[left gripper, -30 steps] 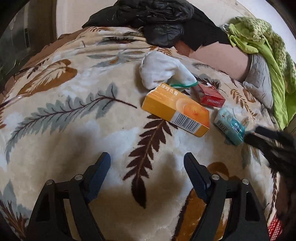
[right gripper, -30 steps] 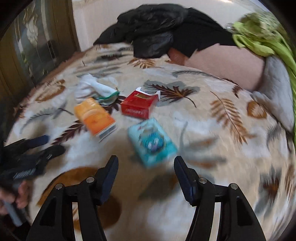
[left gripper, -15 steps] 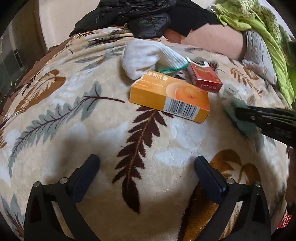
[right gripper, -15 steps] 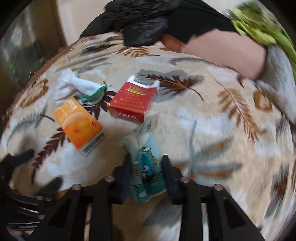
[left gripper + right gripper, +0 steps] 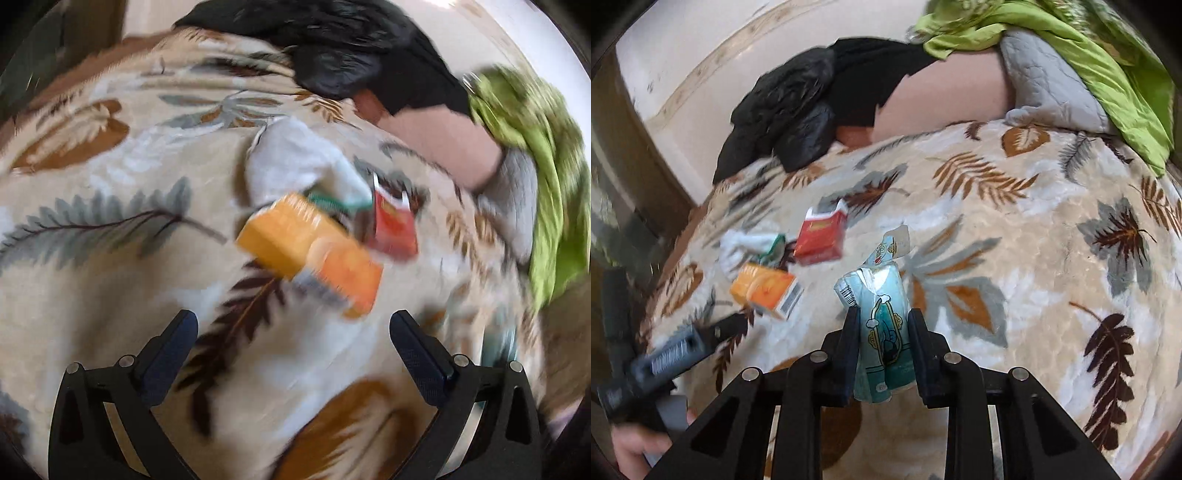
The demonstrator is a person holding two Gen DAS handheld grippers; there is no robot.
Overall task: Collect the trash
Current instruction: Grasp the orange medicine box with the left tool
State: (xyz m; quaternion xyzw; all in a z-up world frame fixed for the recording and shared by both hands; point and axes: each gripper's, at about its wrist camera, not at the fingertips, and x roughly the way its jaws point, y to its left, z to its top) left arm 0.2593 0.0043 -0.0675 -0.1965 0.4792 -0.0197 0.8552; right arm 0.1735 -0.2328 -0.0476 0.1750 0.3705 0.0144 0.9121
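My right gripper (image 5: 882, 321) is shut on a teal tissue packet (image 5: 882, 332) and holds it lifted above the leaf-patterned blanket (image 5: 1015, 266). An orange box (image 5: 310, 254) lies on the blanket just beyond my open, empty left gripper (image 5: 293, 332); it also shows in the right wrist view (image 5: 764, 290). A red cigarette pack (image 5: 393, 230) lies behind it, also in the right wrist view (image 5: 822, 238). A white glove with a green cuff (image 5: 299, 162) lies beside them. The left gripper shows blurred in the right wrist view (image 5: 676, 350).
A black jacket (image 5: 798, 110) lies at the far edge of the bed. A green garment (image 5: 1089, 48) and a grey quilted cushion (image 5: 1045, 81) are heaped at the far right. A wall (image 5: 683, 59) runs behind the bed.
My right gripper has lifted the teal packet off the blanket and pulled back. My left gripper has drawn back from the orange box; its view is motion-blurred.
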